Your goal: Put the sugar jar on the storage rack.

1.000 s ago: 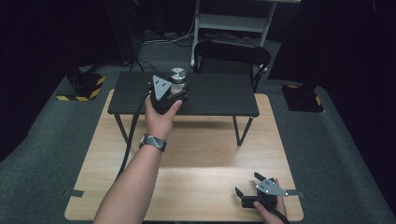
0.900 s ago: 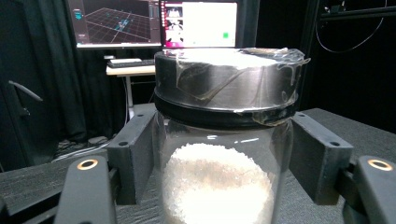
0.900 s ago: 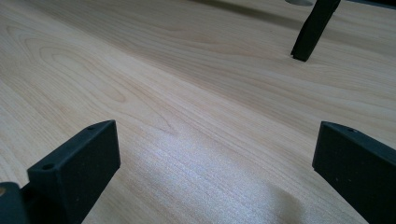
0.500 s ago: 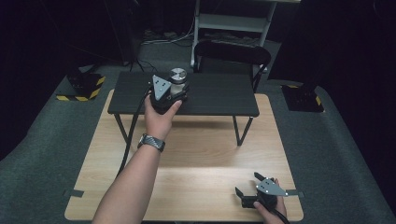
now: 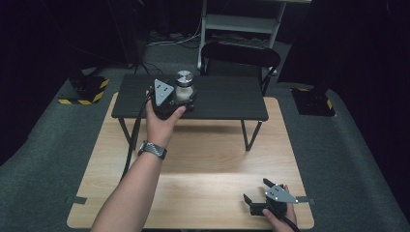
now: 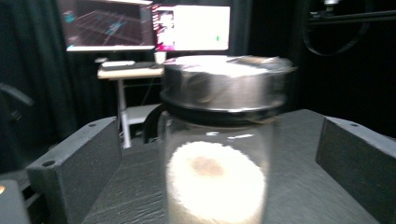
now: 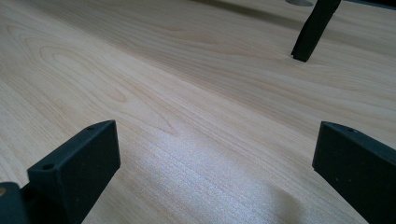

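Observation:
A clear glass jar (image 5: 183,85) with a metal lid stands on the low black table (image 5: 222,96). In the left gripper view the jar (image 6: 219,154) holds something pale and round. My left gripper (image 5: 183,95) reaches around it from the near side. Its jaws have just been opening and now stand wide on either side of the jar, with a gap to the glass (image 6: 217,163). My right gripper (image 5: 257,192) rests on the wooden table (image 5: 193,183) at the front right, open, with bare wood between its jaws (image 7: 215,172).
The black table stands on thin legs (image 7: 310,32) across the far half of the wooden table. Behind it are a dark chair (image 5: 239,53) and a white shelf (image 5: 241,21). Lit monitors (image 6: 149,25) stand far off in the dark room.

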